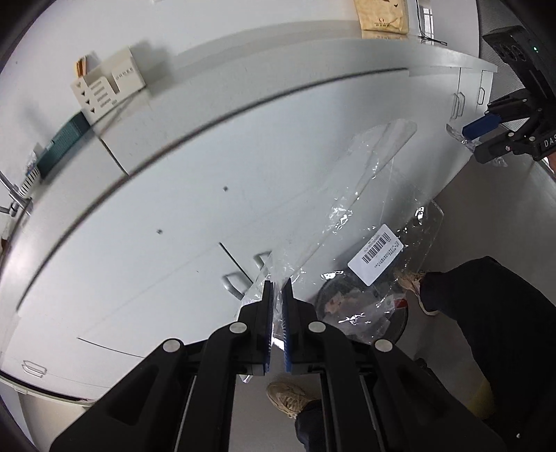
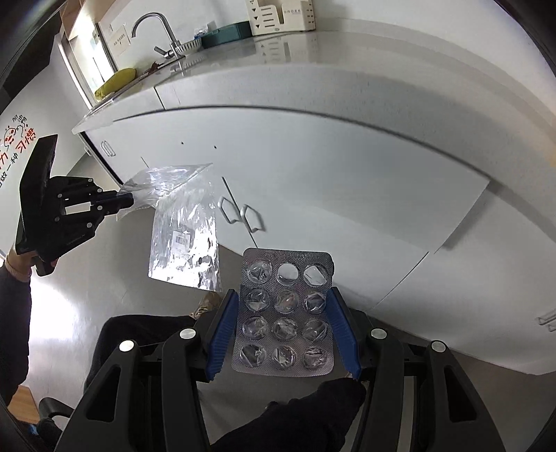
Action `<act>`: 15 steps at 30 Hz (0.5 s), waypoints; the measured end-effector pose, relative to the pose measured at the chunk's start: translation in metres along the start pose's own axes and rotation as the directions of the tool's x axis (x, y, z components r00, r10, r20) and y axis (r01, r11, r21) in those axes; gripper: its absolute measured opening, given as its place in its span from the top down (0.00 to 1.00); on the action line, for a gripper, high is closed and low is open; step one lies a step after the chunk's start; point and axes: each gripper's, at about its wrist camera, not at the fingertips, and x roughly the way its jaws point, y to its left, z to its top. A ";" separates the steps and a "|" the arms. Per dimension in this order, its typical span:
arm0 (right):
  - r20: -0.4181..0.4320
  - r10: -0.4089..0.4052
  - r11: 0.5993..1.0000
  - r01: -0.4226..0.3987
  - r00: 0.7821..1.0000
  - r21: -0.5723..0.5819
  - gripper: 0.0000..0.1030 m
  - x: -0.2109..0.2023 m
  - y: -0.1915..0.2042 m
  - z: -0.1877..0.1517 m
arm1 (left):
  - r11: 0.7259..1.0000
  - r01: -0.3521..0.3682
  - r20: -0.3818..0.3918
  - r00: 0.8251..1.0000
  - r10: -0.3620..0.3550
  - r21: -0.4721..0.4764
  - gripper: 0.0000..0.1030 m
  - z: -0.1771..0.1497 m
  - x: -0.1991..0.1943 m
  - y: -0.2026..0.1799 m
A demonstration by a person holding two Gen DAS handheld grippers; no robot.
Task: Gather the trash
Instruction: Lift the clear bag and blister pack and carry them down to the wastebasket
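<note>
Hanging before white cabinets (image 2: 312,167) — left tool (image 1: 277,292) pinching plastic bag (image 1: 375,194), right tool (image 2: 283,306) clamping blister pack (image 2: 285,313).

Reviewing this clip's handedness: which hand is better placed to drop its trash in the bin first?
Left: its tool holds the plastic bag hanging directly over the bin; no bin shows near the right's blister pack.

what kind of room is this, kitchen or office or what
Most likely a small kitchen or office pantry: a faucet stands over a sink at the end of a white countertop, with handled cabinet doors below and a bowl beside the tap.
</note>
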 end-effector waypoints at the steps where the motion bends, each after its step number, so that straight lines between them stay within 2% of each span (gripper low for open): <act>1: -0.021 0.016 1.000 -0.016 1.000 -0.006 0.46 0.011 -0.001 -0.005 | 1.000 0.021 -0.015 1.000 -0.021 -0.016 0.94 -0.005 0.014 -0.002; 5: -0.101 0.046 0.999 -0.048 0.994 -0.023 0.46 0.062 -0.005 -0.021 | 0.990 0.107 -0.100 0.988 -0.116 -0.097 0.94 -0.023 0.080 -0.013; 10: -0.231 0.062 0.997 -0.068 0.971 -0.019 0.46 0.133 -0.019 -0.037 | 0.981 0.138 -0.198 0.966 -0.164 -0.140 0.94 -0.042 0.163 -0.034; 14: -0.330 0.095 0.994 -0.109 0.939 -0.026 0.46 0.191 -0.022 -0.046 | 0.960 0.185 -0.261 0.936 -0.238 -0.212 0.94 -0.062 0.223 -0.058; 15: -0.352 0.111 0.992 -0.126 0.929 -0.020 0.46 0.206 -0.023 -0.047 | 0.955 0.195 -0.297 0.919 -0.258 -0.225 0.94 -0.068 0.242 -0.066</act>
